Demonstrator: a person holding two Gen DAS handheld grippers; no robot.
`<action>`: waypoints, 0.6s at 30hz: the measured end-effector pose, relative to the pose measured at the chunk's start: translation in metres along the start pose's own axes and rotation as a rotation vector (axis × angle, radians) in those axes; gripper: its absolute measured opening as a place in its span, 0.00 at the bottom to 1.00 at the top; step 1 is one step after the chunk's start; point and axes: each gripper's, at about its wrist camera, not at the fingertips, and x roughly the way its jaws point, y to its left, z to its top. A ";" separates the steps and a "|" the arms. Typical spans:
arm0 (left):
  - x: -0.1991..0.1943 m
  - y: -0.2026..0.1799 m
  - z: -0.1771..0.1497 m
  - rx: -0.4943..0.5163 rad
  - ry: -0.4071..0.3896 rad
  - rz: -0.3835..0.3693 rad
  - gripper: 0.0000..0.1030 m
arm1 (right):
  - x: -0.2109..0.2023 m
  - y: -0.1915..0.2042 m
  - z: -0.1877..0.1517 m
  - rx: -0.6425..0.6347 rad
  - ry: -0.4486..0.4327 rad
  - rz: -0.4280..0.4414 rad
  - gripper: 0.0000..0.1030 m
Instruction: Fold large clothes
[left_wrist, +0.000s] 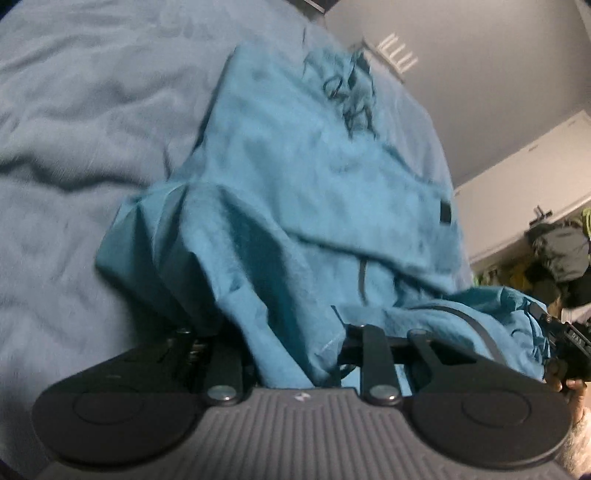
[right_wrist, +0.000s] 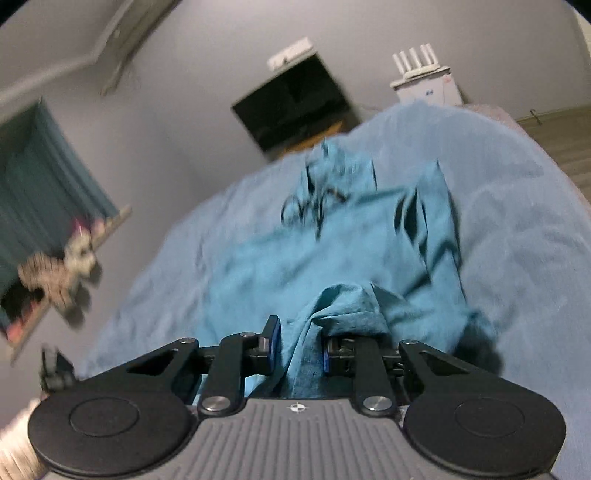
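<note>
A teal jacket (left_wrist: 295, 177) with dark drawstrings lies spread on a light blue bed cover (left_wrist: 74, 147). My left gripper (left_wrist: 291, 343) is shut on a bunched edge of the jacket; the cloth hides its fingertips. The other gripper shows at the right edge of the left wrist view (left_wrist: 565, 343), holding cloth. In the right wrist view my right gripper (right_wrist: 299, 347) is shut on a fold of the jacket (right_wrist: 332, 251), with cloth between its blue pads (right_wrist: 274, 341). Both frames are blurred.
The bed cover (right_wrist: 517, 240) surrounds the jacket. A dark wall screen (right_wrist: 295, 103), a white router on a cabinet (right_wrist: 424, 77), teal curtains (right_wrist: 44, 184) and a soft toy (right_wrist: 59, 269) are beyond the bed. Bags hang at the right (left_wrist: 557, 254).
</note>
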 end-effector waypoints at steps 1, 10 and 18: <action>0.001 -0.002 0.007 -0.010 -0.015 -0.012 0.20 | 0.005 -0.003 0.010 0.012 -0.017 0.002 0.22; 0.041 -0.015 0.115 -0.132 -0.188 -0.033 0.20 | 0.080 -0.047 0.094 0.199 -0.110 -0.064 0.21; 0.107 -0.009 0.201 -0.289 -0.286 0.029 0.24 | 0.177 -0.084 0.144 0.248 -0.216 -0.227 0.28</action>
